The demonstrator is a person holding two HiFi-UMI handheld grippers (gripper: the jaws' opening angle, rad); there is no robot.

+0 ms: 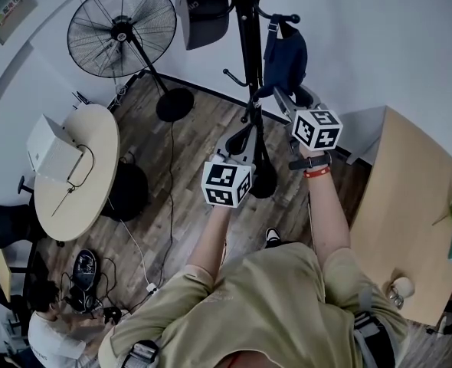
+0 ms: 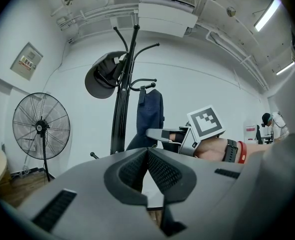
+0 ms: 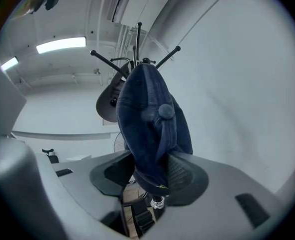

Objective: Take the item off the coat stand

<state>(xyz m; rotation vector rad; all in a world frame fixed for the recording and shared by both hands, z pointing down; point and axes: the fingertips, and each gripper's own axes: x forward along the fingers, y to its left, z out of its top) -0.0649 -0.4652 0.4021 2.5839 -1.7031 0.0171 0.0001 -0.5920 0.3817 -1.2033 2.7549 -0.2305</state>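
Navy cap, button-topped, on coat stand, right gripper jaws pinching it, left gripper jaws together

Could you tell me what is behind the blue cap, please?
In the right gripper view, the coat stand's hooks and a dark grey hat show behind the blue cap, which covers most of the pole.

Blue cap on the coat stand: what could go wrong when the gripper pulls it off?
The right gripper pinches only the bottom edge of the blue cap, so it may slip out. The cap hangs on a hook of the coat stand; a straight pull could snag it and rock the stand. The dark hat hanging higher up might get shaken off.
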